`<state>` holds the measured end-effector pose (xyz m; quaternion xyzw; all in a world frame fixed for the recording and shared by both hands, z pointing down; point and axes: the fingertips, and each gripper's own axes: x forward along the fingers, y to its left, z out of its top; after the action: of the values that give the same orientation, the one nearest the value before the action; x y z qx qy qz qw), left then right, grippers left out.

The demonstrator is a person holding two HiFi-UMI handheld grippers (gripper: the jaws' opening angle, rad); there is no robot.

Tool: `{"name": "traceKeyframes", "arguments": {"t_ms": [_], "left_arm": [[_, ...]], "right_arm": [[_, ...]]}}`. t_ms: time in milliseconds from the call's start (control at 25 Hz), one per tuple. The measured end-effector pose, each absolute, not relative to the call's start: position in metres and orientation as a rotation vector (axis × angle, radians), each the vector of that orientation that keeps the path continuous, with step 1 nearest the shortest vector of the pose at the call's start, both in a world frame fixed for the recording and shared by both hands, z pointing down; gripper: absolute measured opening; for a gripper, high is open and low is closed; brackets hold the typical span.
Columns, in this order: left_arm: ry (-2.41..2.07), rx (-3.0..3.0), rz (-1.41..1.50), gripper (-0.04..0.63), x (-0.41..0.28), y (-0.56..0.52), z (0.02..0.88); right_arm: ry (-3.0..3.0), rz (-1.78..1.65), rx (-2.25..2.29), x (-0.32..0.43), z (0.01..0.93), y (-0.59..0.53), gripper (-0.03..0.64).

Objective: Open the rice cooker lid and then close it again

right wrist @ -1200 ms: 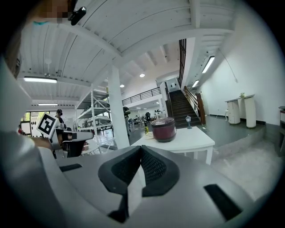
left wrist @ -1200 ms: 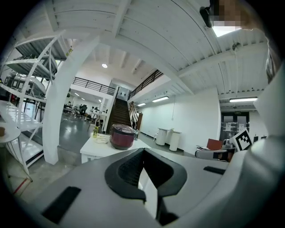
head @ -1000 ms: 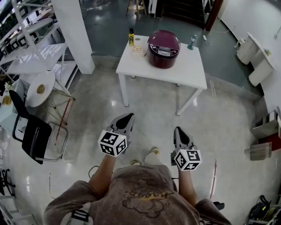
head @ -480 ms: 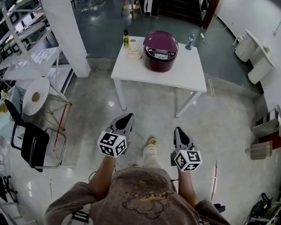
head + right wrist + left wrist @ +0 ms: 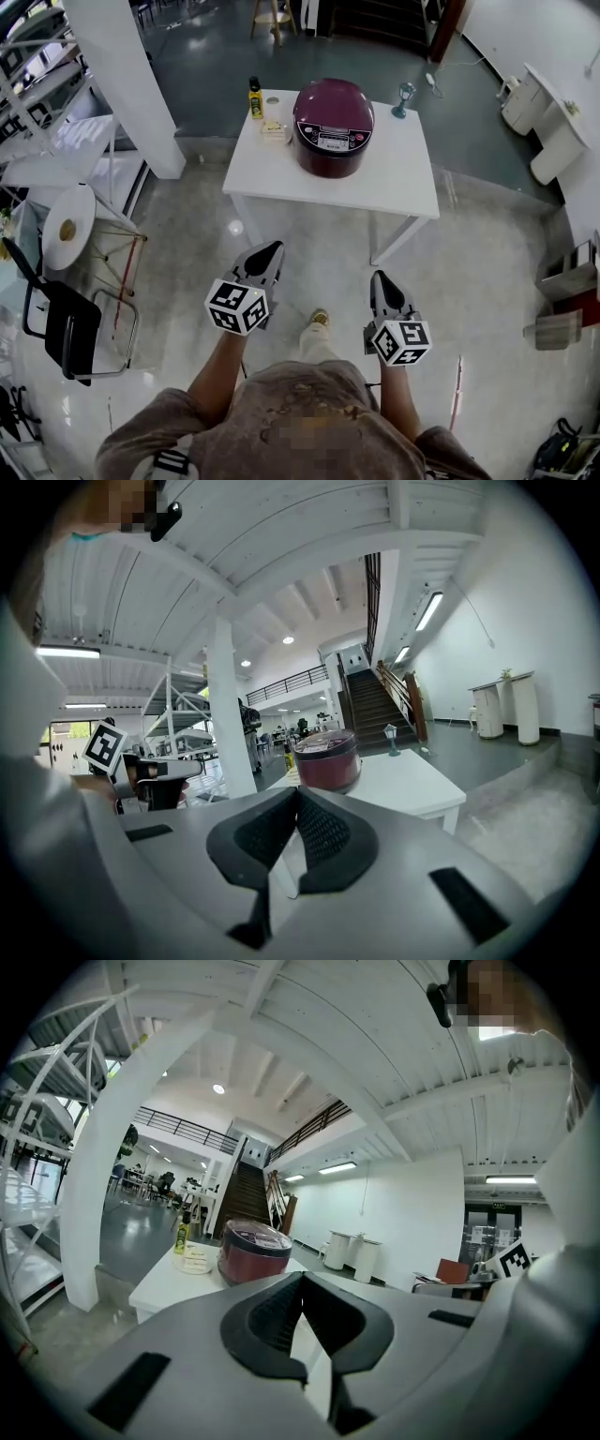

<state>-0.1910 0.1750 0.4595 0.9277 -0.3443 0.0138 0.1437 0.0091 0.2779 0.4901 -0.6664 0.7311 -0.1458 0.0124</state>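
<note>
White table (image 5: pixel 398 178) bears rice cooker (image 5: pixel 333 117) and indistinct clutter (image 5: pixel 273 130).

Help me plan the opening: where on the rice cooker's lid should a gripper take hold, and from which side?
Probably the front edge of the lid, just above the control panel, coming from the near side of the table. The panel faces that side, so the hinge is likely at the back; the smooth domed top offers nothing to pinch. No latch shows.

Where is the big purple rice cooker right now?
In the head view, the rice cooker sits toward the back of the white table, far ahead of both grippers. A yellow bottle stands at the picture's left of it.
</note>
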Motion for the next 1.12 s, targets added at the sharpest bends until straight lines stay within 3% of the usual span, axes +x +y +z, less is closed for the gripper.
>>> {"name": "traceKeyframes", "arguments": {"t_ms": [1120], "left_arm": [[-1.138,2.59,0.004,0.021,-0.088,0.009,0.446]], "right_arm": [[2.42,-0.504,-1.894,0.116,0.486,0.087,0.002]]}}
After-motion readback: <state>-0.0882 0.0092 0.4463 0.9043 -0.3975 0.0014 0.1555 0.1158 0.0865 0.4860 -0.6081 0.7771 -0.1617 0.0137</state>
